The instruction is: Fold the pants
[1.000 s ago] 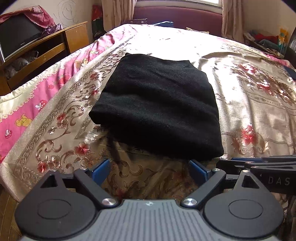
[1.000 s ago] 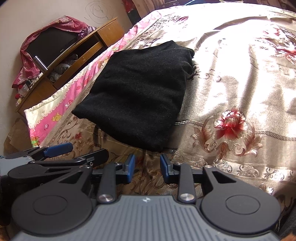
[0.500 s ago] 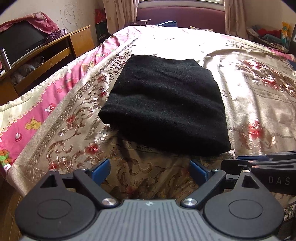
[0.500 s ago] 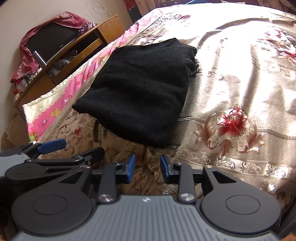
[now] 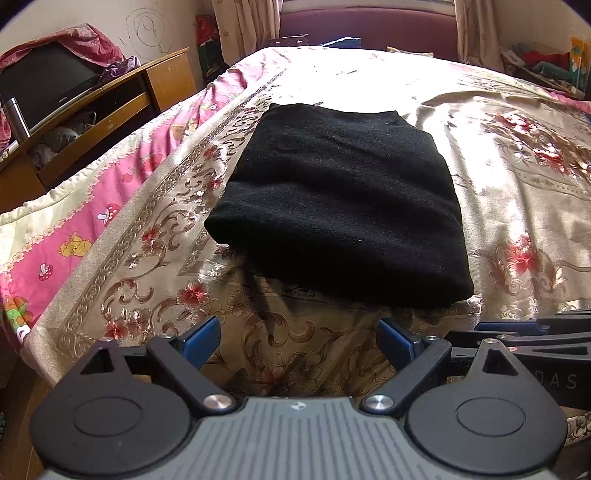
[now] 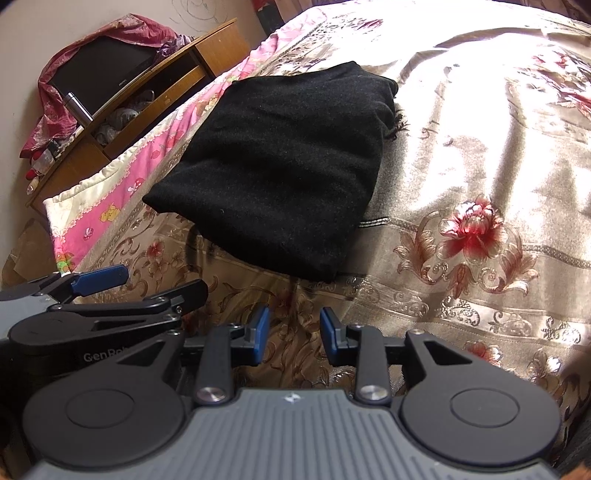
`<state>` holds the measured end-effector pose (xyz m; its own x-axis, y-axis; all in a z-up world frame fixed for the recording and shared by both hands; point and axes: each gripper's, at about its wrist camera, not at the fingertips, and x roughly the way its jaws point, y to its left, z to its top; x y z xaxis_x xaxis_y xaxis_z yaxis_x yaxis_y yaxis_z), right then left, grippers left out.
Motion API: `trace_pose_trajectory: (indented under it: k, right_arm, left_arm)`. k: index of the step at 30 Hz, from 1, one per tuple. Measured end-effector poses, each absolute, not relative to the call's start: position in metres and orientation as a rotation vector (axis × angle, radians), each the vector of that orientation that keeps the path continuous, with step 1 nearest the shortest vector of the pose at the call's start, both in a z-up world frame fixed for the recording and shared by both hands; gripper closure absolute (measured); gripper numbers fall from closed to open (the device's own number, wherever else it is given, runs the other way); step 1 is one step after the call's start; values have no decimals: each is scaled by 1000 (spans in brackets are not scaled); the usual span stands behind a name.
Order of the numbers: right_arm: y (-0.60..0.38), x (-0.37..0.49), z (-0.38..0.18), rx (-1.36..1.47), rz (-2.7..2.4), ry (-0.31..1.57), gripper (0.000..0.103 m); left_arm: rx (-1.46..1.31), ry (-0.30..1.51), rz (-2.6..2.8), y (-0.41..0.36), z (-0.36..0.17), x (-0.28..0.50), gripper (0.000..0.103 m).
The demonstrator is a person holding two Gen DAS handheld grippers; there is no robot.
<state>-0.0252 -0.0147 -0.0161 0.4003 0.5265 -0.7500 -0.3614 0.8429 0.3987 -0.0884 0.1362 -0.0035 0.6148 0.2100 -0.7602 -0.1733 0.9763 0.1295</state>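
- Far left, off the bed: wooden TV cabinet (image 5: 110, 107) with a dark TV (image 5: 44, 88) under a red cloth (image 6: 122, 33), and a steel flask (image 5: 16, 118) beside it. Not part of the job.
- Pink cartoon-print sheet (image 5: 74, 229) hangs down the bed's left side, under the gold floral bedspread (image 5: 535, 221).
- Left gripper (image 5: 297, 338): jaws spread wide, nothing between them, hanging over bare bedspread just short of the near edge of the pants.
- Black pants (image 5: 343, 206): already a compact, thick rectangle, flat on the bedspread left of the bed's middle, clear of both grippers. Looks folded, or one fold from done.
- Handling, my guess: soft fleecy knit, light, limp, no stiffness; layers will slide and splay if lifted by one corner. Satin-looking bedspread probably slick, so the stack may skate when pushed.
- Where to grab: the two near corners, pinching all layers at once, one gripper per corner; lift low and lay it over.
- Frayed threads (image 6: 397, 123) stick out at the far right corner; avoid snagging there.
- Right gripper (image 6: 293, 336): jaws partly apart, narrow gap, empty, also over bedspread near the pants' near right corner.
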Motion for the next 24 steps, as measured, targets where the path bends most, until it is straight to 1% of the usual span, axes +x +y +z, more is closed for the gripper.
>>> trace_pose_trajectory:
  k: [24]
  right_arm:
    - [-15,-24,-18,172,542,1026,71]
  left_arm:
    - [41,886,208,136,-5,-88,0]
